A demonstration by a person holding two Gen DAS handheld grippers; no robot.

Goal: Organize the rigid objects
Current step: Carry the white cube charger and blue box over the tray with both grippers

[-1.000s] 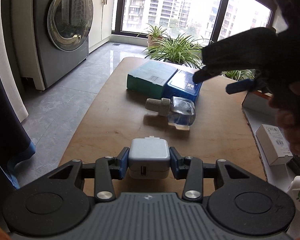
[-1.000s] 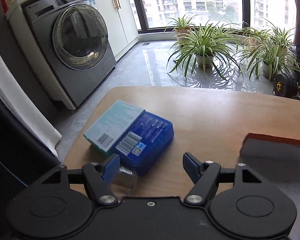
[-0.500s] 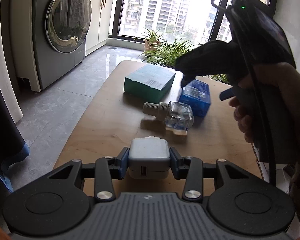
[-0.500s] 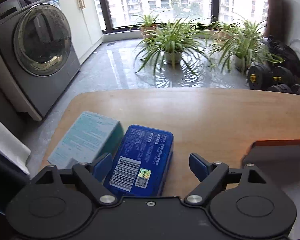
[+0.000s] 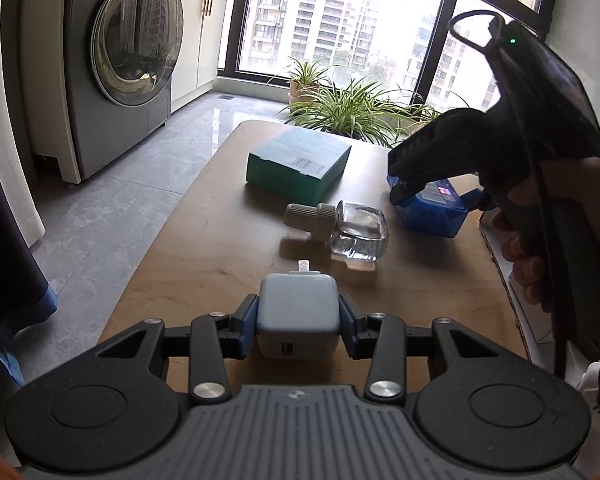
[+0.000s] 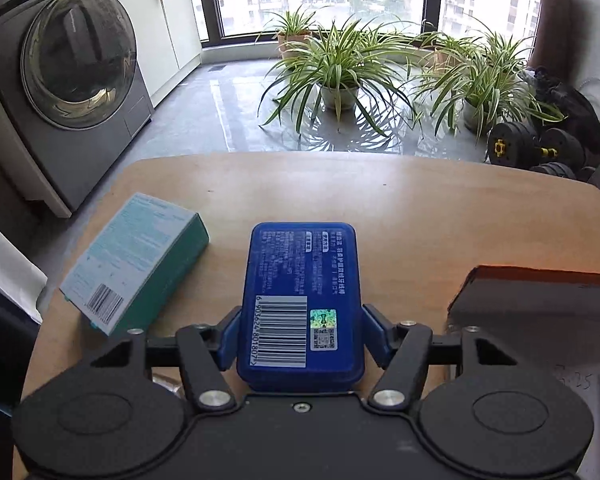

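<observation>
On the wooden table (image 5: 220,240) a teal cardboard box (image 5: 298,164) lies far left, with a clear glass bottle (image 5: 350,228) on its side nearer. The left gripper (image 5: 298,320) clenches a grey square charger (image 5: 298,308). The right gripper (image 6: 300,336) tilts down, its jaws closing around the blue plastic case (image 6: 300,280) between them.

Right gripper (image 6: 300,336) closing on a blue box (image 6: 300,292)

The jaws are closing with the blue box between them, its barcode facing up and both blue pads at its long sides. It lies on a wooden table (image 6: 420,208). A teal box (image 6: 134,262) lies to its left, apart from it. Beyond the table stand potted plants (image 6: 340,64), a washing machine (image 6: 72,76) and dumbbells (image 6: 536,148).
</observation>
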